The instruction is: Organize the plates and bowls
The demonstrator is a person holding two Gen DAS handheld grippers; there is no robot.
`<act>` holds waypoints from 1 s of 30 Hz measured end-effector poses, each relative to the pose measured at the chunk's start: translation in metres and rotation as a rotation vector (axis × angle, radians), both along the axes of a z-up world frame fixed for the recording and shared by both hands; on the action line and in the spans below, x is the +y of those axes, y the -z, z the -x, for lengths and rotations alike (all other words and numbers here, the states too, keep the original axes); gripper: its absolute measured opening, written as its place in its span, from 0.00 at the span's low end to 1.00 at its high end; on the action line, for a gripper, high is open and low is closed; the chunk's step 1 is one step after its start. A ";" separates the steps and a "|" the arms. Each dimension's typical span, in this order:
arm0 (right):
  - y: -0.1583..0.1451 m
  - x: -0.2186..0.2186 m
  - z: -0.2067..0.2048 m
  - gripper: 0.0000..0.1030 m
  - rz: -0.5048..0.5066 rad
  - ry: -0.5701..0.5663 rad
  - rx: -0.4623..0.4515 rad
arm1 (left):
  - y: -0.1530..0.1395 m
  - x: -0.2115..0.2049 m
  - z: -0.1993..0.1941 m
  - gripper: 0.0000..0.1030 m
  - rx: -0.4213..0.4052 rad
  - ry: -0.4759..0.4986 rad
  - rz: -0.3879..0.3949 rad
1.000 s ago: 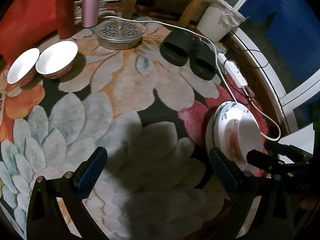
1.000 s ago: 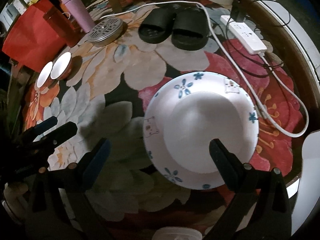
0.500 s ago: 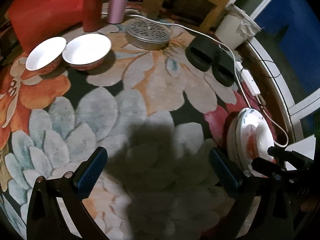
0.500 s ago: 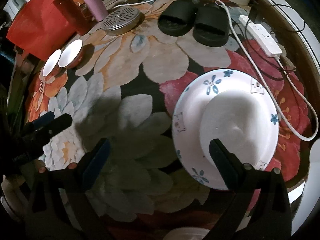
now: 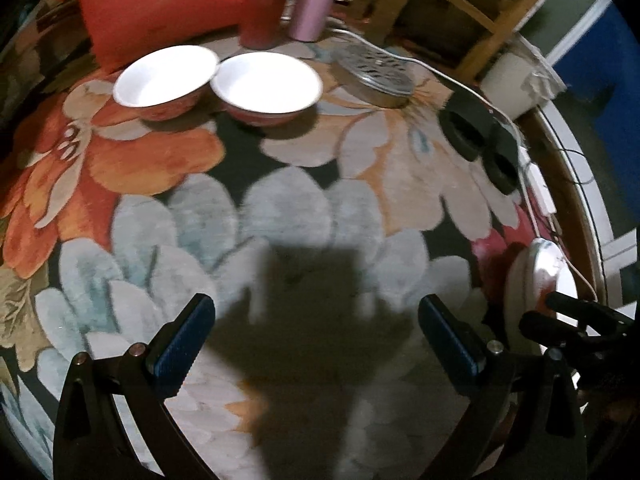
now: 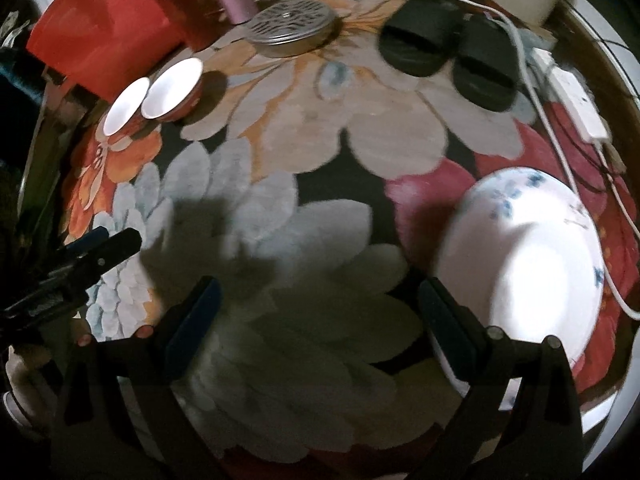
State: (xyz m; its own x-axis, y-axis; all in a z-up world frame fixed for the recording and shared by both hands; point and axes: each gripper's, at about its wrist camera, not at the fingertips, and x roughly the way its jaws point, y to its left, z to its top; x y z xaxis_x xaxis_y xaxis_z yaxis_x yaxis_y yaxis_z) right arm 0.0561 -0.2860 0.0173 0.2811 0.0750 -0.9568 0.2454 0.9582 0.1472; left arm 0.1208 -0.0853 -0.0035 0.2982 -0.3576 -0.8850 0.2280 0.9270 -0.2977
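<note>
On the far left of the flowered rug (image 5: pixel 280 208) sit two small bowls (image 5: pixel 266 84), side by side and touching. In the left camera they look bigger and closer to the middle than a second ago, so the left gripper (image 5: pixel 316 346) has swung toward them. Its two fingers stand wide apart with only rug and a dark shadow between them. It holds nothing.

Behind the bowls stand a red bag (image 5: pixel 160 4), a red cup (image 5: pixel 264 0) and a pink cup (image 5: pixel 316 0). Next to them, to the right, lies a round metal lid (image 6: pixel 290 30) with holes. Farther right lie two black slippers (image 6: pixel 448 54), with a white cord (image 6: pixel 536 92) and a power strip (image 6: pixel 576 104) beside them.

The big white plate (image 6: pixel 524 264) with blue flowers lies on the rug at the near right. Before, it sat between the fingers of the right gripper (image 6: pixel 316 334). Now it is off to the right, and only the right finger overlaps its near edge. Whether the finger touches it, I cannot tell. The right gripper's fingers are wide apart too, with just rug between them.
</note>
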 end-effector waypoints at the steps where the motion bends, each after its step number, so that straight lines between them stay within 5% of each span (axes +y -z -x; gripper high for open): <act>1: 0.001 0.004 -0.004 0.97 -0.004 -0.011 0.001 | 0.002 0.005 -0.002 0.99 0.001 -0.010 -0.005; 12: 0.022 0.036 -0.084 0.97 -0.117 -0.100 0.026 | 0.014 0.060 -0.036 0.99 0.001 -0.139 -0.051; 22: 0.049 0.045 -0.185 0.95 -0.184 0.019 -0.018 | 0.016 0.105 -0.068 0.99 -0.014 -0.250 -0.075; 27: 0.064 0.061 -0.223 0.79 -0.206 0.066 -0.008 | 0.023 0.120 -0.069 0.99 -0.001 -0.290 -0.076; 30: 0.079 0.066 -0.242 0.58 -0.246 0.115 0.033 | 0.027 0.124 -0.066 0.99 0.009 -0.293 -0.081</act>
State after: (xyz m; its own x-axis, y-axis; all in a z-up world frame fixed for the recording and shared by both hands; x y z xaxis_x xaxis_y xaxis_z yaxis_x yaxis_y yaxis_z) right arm 0.2982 -0.2202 -0.0617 0.2702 0.2758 -0.9224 0.3590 0.8601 0.3624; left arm 0.1873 0.0385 -0.0305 0.3702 -0.1859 -0.9102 -0.0551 0.9737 -0.2213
